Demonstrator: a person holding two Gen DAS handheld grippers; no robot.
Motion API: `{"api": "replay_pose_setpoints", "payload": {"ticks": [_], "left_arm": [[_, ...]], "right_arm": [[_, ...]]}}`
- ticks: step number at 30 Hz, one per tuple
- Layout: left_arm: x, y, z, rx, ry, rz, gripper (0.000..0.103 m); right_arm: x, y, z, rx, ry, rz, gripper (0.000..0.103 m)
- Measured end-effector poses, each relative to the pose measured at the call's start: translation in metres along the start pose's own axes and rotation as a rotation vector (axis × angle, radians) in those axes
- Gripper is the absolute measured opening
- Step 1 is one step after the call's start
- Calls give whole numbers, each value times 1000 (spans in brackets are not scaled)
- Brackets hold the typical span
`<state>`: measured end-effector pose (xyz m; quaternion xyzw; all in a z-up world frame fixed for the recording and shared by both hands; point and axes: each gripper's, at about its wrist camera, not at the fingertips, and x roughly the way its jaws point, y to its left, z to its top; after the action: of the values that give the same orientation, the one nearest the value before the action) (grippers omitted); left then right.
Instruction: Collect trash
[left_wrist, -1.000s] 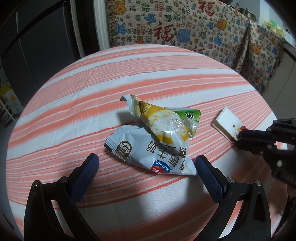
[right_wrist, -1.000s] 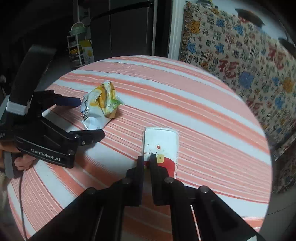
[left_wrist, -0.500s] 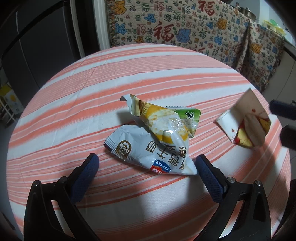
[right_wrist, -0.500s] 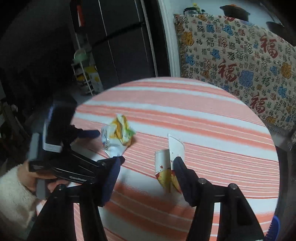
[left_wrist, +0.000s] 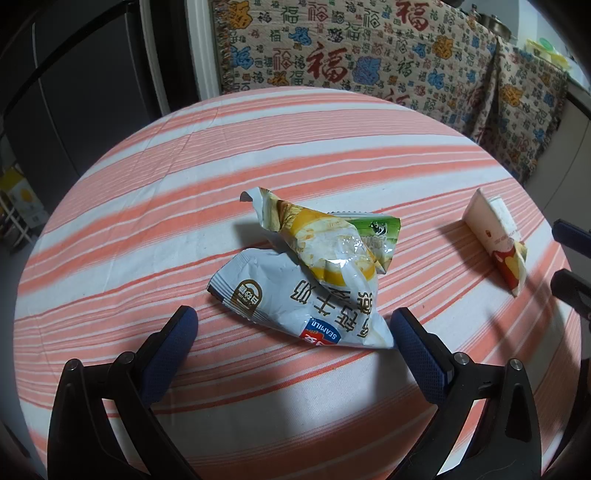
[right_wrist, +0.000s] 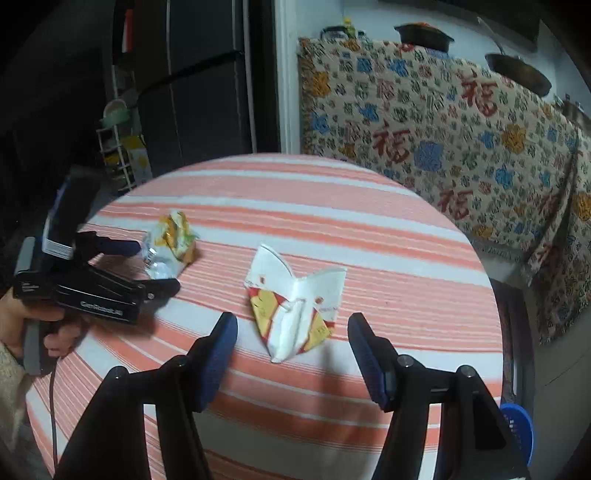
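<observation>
On a striped worktop, the crushed paper cup lies just ahead of the right tool, between its spread, empty pads, long axis pointing back toward them. The left tool, also spread and empty, brackets the snack wrappers well apart from the cup.

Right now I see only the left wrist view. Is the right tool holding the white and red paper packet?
Observer: No. The right tool is open. The paper packet sits between its fingers, untouched.
Operator: How does the packet look from that side?
Observer: It is folded open into two white wings, with red and yellow print low down.
Operator: Is anything beyond the table's near edge?
Observer: A blue round thing shows below the table. I cannot tell what it is.
</observation>
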<state>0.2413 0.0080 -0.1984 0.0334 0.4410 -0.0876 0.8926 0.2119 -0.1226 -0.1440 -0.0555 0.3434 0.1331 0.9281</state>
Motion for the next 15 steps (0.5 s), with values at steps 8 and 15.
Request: {"api": "replay_pose_setpoints", "payload": {"ticks": [8,15], "left_arm": [[1,1,7,11,-5,-44,101],[-5,3,14,-15,-35,-117,38]], "right_arm": [[34,32,11,-109,51,-42,32],[21,0,20,80,54,12,8]]}}
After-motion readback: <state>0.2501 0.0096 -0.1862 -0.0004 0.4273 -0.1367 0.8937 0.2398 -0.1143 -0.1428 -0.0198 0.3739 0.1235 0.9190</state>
